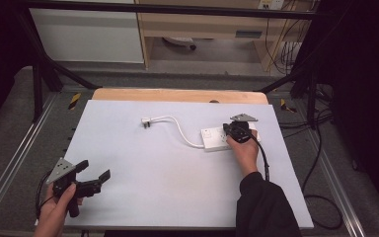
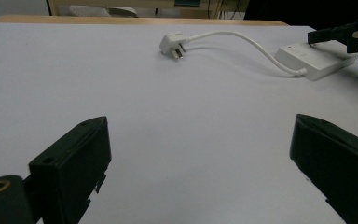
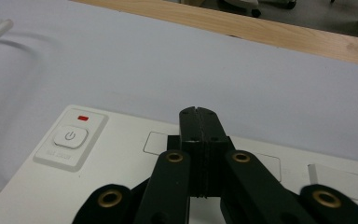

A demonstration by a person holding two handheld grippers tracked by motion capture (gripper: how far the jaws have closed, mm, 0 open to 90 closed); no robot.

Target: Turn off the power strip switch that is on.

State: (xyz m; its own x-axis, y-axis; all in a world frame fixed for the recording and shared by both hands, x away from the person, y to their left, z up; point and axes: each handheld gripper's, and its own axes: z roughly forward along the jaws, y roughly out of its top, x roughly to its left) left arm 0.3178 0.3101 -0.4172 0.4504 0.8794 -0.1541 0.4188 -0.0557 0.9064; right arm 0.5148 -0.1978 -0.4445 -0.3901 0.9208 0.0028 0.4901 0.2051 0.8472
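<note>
While our right gripper (image 3: 199,112) hangs over the white power strip (image 1: 216,139) with its jaws pressed flat together and nothing between them, we judge the work to be at an early stage: the strip looks about to be pressed or prodded, most likely at its switch. That power button (image 3: 70,137) sits at the strip's near-left end in the right gripper view, with a small red mark (image 3: 82,118) above it, and our closed tips are over the socket faces beside it, not on it; whether they touch the strip we cannot tell. The strip lies toward the right edge of the table (image 1: 153,168), nearer the far side, and its white cord (image 1: 180,129) curls off to the left, ending in a plug (image 1: 146,122) that lies loose on the sheet near the far edge, plugged into nothing. Our left gripper (image 1: 93,173) waits at the near left corner, jaws spread wide and empty, well apart from the strip. So nothing is lifted or moved yet; the button press, and anything with the plug, remains to be done.
</note>
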